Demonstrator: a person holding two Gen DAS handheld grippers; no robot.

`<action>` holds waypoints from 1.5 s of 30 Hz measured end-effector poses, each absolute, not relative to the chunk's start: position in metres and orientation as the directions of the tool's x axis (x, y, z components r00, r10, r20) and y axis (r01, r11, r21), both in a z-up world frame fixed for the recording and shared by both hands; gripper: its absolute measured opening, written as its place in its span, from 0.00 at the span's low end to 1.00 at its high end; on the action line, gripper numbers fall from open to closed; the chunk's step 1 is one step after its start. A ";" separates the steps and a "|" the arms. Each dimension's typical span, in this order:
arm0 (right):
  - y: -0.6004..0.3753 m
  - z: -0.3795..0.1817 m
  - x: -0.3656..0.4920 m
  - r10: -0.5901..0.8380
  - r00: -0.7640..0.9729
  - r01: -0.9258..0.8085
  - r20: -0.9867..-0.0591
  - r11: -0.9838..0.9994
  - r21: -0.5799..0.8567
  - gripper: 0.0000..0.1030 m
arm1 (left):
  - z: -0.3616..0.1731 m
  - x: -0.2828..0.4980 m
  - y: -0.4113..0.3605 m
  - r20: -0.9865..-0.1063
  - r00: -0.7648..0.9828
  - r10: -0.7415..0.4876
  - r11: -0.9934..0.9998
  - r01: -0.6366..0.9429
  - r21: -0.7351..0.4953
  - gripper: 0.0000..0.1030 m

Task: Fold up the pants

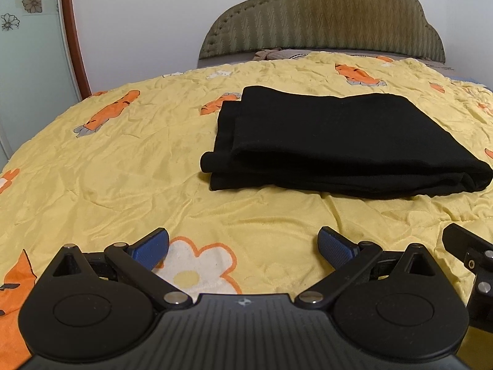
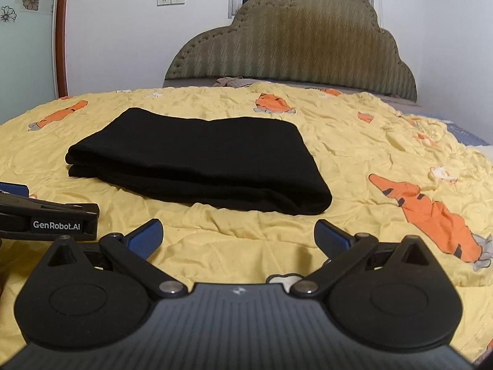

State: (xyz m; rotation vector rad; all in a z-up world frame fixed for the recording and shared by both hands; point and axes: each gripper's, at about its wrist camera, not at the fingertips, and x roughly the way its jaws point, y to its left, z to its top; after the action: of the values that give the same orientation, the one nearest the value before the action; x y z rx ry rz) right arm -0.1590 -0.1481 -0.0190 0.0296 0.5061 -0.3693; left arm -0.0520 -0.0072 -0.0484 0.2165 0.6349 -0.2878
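Note:
The black pants [image 1: 342, 145] lie folded into a flat stacked rectangle on the yellow bedspread [image 1: 123, 169], ahead and to the right in the left wrist view. In the right wrist view the pants [image 2: 200, 160] lie ahead and to the left. My left gripper [image 1: 243, 246] is open and empty, low over the bedspread, short of the pants. My right gripper [image 2: 238, 239] is open and empty, also short of the pants. The left gripper's side [image 2: 49, 219] shows at the left edge of the right wrist view. Part of the right gripper [image 1: 468, 256] shows at the right edge of the left wrist view.
The bedspread [image 2: 354, 166] has orange carrot and tiger prints. A padded olive headboard [image 1: 323, 21] stands at the far end against a white wall. A wood-framed glass door [image 1: 34, 46] is at the left. A crumpled brown cloth [image 2: 231, 81] lies near the headboard.

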 end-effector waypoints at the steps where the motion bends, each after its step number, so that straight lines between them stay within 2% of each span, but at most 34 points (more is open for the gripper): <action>1: -0.148 -0.019 -0.160 -0.340 0.812 0.352 -0.474 0.934 -0.065 1.00 | -0.049 -0.052 -0.008 -0.609 0.769 -0.195 0.937 0.329 0.115 1.00; 9: -0.148 -0.020 -0.153 -0.311 0.808 0.313 -0.500 0.946 -0.082 1.00 | -0.049 -0.054 -0.009 -0.606 0.772 -0.190 0.936 0.328 0.124 1.00; 13: -0.155 -0.023 -0.152 -0.343 0.795 0.355 -0.500 0.932 -0.074 1.00 | -0.049 -0.053 -0.009 -0.609 0.769 -0.194 0.937 0.328 0.116 1.00; 18: -0.174 -0.027 -0.152 -0.311 0.775 0.394 -0.551 0.918 0.036 1.00 | -0.049 -0.050 -0.005 -0.621 0.756 -0.208 0.940 0.330 0.086 1.00; 34: -0.146 -0.027 -0.147 -0.364 0.769 0.342 -0.525 0.929 -0.142 1.00 | -0.050 -0.047 -0.002 -0.631 0.743 -0.223 0.942 0.330 0.055 1.00; 38: -0.146 -0.013 -0.151 -0.373 0.790 0.369 -0.486 0.923 -0.108 1.00 | -0.050 -0.047 -0.001 -0.632 0.742 -0.224 0.942 0.330 0.054 1.00; 40: -0.149 -0.009 -0.148 -0.351 0.797 0.370 -0.491 0.927 -0.061 1.00 | -0.050 -0.047 -0.001 -0.632 0.741 -0.225 0.942 0.330 0.052 1.00; 45: -0.157 -0.026 -0.137 -0.351 0.764 0.386 -0.541 0.921 -0.053 1.00 | -0.050 -0.046 -0.001 -0.634 0.739 -0.228 0.942 0.331 0.047 1.00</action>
State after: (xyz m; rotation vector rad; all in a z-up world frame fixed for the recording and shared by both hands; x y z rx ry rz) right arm -0.1369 -0.1568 -0.0256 0.0632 0.5754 -0.4007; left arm -0.0462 -0.0010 -0.0496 0.1604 0.6730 -0.3084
